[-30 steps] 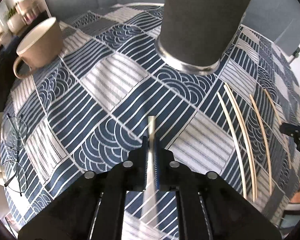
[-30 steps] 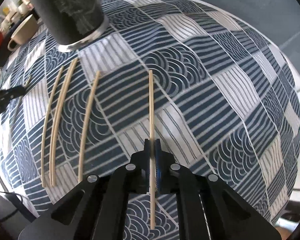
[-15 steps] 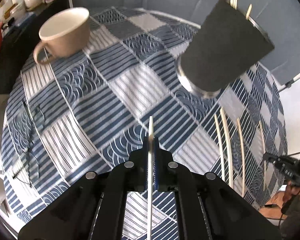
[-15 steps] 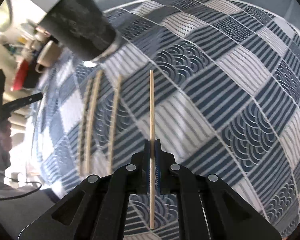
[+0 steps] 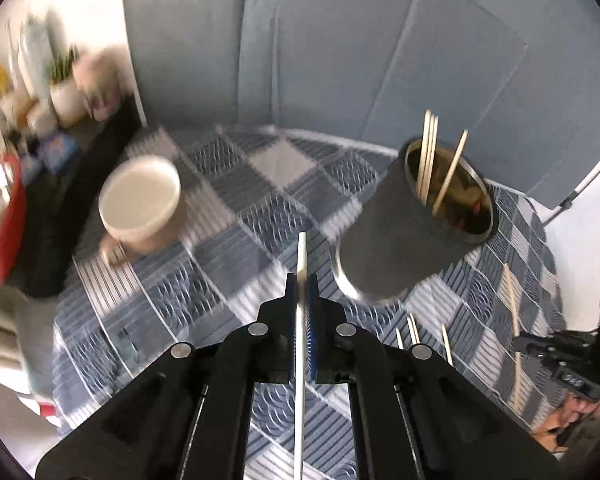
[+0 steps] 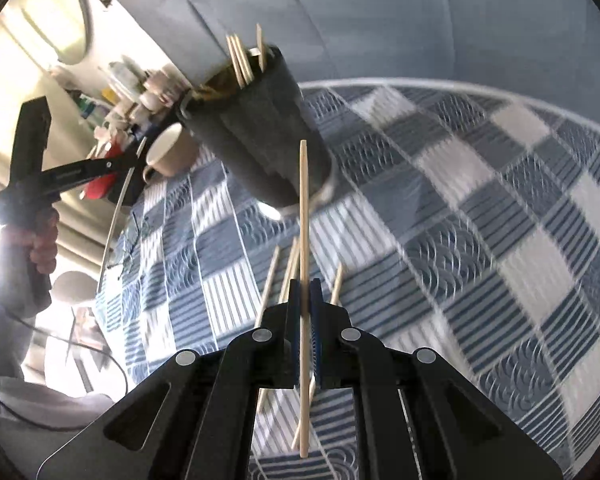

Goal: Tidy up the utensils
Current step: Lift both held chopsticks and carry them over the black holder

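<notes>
My left gripper (image 5: 301, 280) is shut on a thin silver utensil (image 5: 301, 256), held above the table, left of a dark cylindrical holder (image 5: 416, 228) with several wooden chopsticks (image 5: 428, 152) standing in it. My right gripper (image 6: 304, 286) is shut on a wooden chopstick (image 6: 303, 208), lifted off the table and pointing toward the holder (image 6: 260, 128). Several loose chopsticks (image 6: 288, 272) lie on the blue patterned tablecloth (image 6: 480, 220) below it. They also show in the left wrist view (image 5: 410, 328). The left gripper appears in the right wrist view (image 6: 136, 156), and the right gripper in the left wrist view (image 5: 540, 344).
A beige mug (image 5: 144, 204) stands on the table left of the holder. Glasses (image 5: 124, 340) lie near the table's left edge. A shelf with a red item (image 5: 0, 216), plants and bottles is beyond the left edge. A blue backdrop (image 5: 340, 40) stands behind the table.
Both grippers have risen and tilted up, each lifting its utensil off the table. The holder's open top with its chopsticks has come into view.
</notes>
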The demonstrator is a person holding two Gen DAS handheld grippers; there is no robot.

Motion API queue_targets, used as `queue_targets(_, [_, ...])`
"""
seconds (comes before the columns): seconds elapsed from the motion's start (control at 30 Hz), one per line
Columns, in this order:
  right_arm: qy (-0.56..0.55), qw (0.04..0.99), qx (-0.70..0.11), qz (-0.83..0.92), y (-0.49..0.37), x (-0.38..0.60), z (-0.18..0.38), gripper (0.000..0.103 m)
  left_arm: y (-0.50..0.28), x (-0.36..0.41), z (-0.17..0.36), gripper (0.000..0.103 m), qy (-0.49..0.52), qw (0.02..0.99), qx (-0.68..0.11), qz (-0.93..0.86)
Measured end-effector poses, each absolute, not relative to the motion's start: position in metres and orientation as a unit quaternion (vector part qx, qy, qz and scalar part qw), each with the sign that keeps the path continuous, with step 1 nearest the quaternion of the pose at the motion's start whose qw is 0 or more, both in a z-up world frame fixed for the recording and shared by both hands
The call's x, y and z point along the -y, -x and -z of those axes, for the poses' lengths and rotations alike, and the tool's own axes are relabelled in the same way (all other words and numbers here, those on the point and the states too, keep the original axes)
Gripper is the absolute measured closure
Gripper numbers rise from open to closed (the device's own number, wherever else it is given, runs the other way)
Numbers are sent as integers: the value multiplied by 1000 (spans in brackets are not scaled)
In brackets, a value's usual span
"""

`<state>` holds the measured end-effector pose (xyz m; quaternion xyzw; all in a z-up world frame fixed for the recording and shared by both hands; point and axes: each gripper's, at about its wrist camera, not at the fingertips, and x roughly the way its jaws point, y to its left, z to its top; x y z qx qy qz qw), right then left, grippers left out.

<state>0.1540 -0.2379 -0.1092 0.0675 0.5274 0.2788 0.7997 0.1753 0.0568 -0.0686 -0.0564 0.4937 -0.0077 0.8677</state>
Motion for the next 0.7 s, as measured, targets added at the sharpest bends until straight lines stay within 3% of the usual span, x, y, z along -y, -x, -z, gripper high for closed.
queue_targets(0.33, [-38,824,-477,-304,-198,206,53,98,-209,-23,35,98,28,889,-456,43])
queue_targets(0.7, [-67,828,-430,-353,-251,177,19,98,-260,-20,16,98,109,895,-428,70])
